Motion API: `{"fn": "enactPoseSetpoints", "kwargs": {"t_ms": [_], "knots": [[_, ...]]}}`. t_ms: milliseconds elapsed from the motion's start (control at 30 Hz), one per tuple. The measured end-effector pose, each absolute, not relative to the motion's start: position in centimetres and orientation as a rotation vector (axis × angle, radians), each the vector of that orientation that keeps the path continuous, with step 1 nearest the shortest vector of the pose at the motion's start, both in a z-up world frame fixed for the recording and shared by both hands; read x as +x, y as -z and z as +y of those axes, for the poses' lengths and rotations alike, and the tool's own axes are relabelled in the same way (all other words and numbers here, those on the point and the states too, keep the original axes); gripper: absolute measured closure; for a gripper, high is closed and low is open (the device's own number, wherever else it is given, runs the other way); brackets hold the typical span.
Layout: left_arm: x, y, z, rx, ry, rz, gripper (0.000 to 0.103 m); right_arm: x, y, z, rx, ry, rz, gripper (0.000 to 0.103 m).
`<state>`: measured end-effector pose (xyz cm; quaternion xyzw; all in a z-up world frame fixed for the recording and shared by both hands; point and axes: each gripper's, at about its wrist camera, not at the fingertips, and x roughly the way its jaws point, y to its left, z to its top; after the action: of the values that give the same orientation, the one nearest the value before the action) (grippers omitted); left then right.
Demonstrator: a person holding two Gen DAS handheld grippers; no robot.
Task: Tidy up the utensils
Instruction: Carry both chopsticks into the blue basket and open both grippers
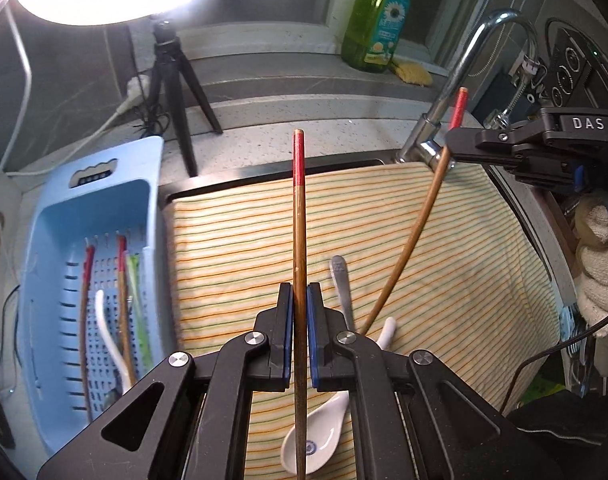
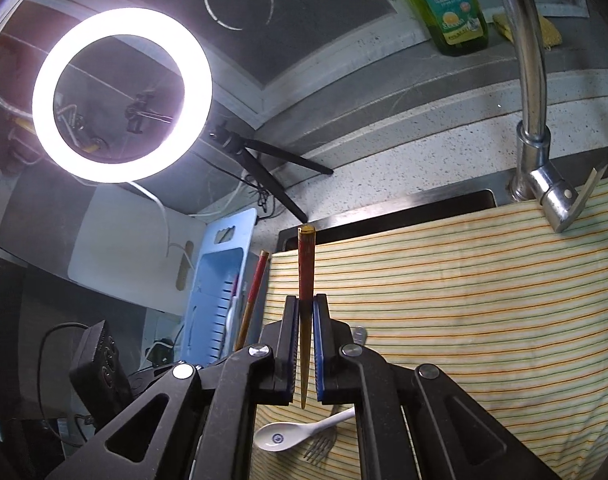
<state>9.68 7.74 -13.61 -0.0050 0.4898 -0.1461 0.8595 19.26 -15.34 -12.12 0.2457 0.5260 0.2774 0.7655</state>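
Observation:
My left gripper (image 1: pixel 299 296) is shut on a brown chopstick with a red top (image 1: pixel 299 216), held above the striped cloth (image 1: pixel 444 248). My right gripper (image 2: pixel 304 312) is shut on a second red-topped chopstick (image 2: pixel 306 264); in the left wrist view it shows at the upper right (image 1: pixel 454 152) with its chopstick (image 1: pixel 416 232) slanting down. The left gripper's chopstick shows in the right wrist view (image 2: pixel 253 296). A white ceramic spoon (image 1: pixel 324 436) and a metal fork (image 1: pixel 342 284) lie on the cloth. The blue basket (image 1: pixel 60 208) at the left holds chopsticks and a white spoon (image 1: pixel 112 344).
A chrome faucet (image 1: pixel 456 80) rises at the back right of the sink. A green detergent bottle (image 1: pixel 378 20) and a yellow sponge (image 1: pixel 414 72) stand on the ledge. A ring light (image 2: pixel 120 96) on a black tripod (image 1: pixel 176 80) stands behind the basket.

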Motion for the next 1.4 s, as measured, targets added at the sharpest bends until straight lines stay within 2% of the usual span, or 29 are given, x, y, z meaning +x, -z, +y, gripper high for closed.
{"fn": "enactPoseSetpoints", "kwargs": {"t_ms": [533, 1133, 1200, 1267, 1333, 1400], "knots": [[8.0, 12.8, 17.3, -0.071, 0.139, 1.008, 0.098, 18.9, 10.4, -3.1, 0.519, -0.804, 1.187, 0.097], [9.7, 16.2, 23.9, -0.156, 0.05, 1.067, 0.098, 19.9, 16.4, 7.0, 0.345, -0.797, 1.32, 0.097], [9.7, 16.4, 23.9, -0.151, 0.041, 1.077, 0.098, 19.9, 16.8, 7.3, 0.333, -0.796, 1.336, 0.094], [9.7, 16.4, 23.9, -0.14, 0.025, 1.075, 0.09, 19.8, 16.8, 7.5, 0.303, -0.787, 1.329, 0.093], [9.5, 16.3, 24.0, -0.137, 0.012, 1.071, 0.087, 19.8, 16.8, 7.4, 0.297, -0.79, 1.332, 0.09], [9.3, 16.2, 24.1, -0.143, 0.002, 1.069, 0.087, 19.8, 16.7, 7.2, 0.308, -0.796, 1.336, 0.081]]}}
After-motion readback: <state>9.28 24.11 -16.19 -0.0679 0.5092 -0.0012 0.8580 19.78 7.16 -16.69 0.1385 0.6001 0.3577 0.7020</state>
